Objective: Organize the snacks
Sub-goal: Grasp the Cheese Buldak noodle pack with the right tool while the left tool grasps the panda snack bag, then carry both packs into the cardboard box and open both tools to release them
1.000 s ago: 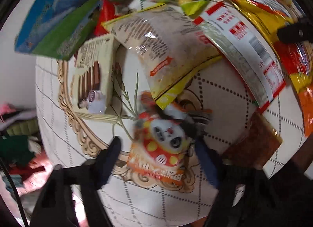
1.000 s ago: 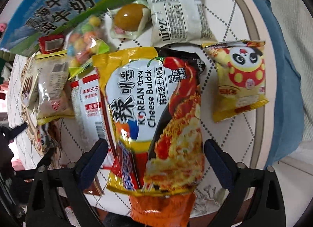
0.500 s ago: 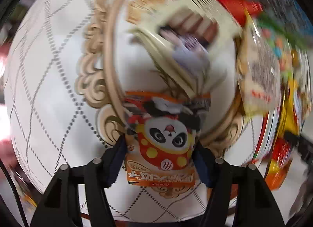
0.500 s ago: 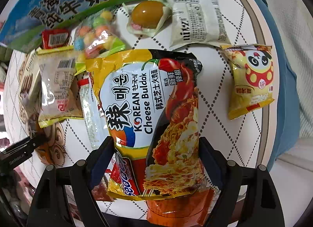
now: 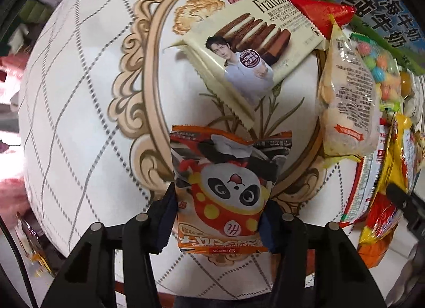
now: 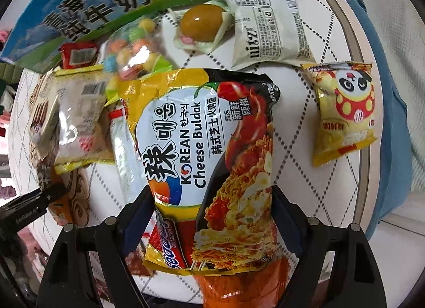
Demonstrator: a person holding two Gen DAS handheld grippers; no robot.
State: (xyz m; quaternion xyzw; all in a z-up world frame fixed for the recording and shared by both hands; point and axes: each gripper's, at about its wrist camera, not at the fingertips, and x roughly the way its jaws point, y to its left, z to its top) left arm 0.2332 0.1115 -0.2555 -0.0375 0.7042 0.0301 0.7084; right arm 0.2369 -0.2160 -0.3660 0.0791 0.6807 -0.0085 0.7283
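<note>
My left gripper (image 5: 219, 224) is shut on an orange panda snack pack (image 5: 225, 188) and holds it over the round table (image 5: 79, 122). My right gripper (image 6: 209, 228) is shut on a Korean Cheese Buldak noodle bag (image 6: 209, 164); an orange pack (image 6: 239, 284) lies under it. A yellow panda snack pack (image 6: 345, 111) lies right of the bag. A Franzzi cookie pack (image 5: 252, 50) lies beyond the left gripper.
A milk carton box (image 6: 106, 8) stands at the back. In front of it lie a candy bag (image 6: 135, 45), a braised egg pack (image 6: 202, 26), a white pack (image 6: 268, 26), a red packet (image 5: 321, 16) and a clear cracker bag (image 5: 348, 106). A blue cloth (image 6: 393, 135) lies at the right.
My left gripper closed on the orange panda pack and swung left with it. My right gripper closed on the noodle bag.
</note>
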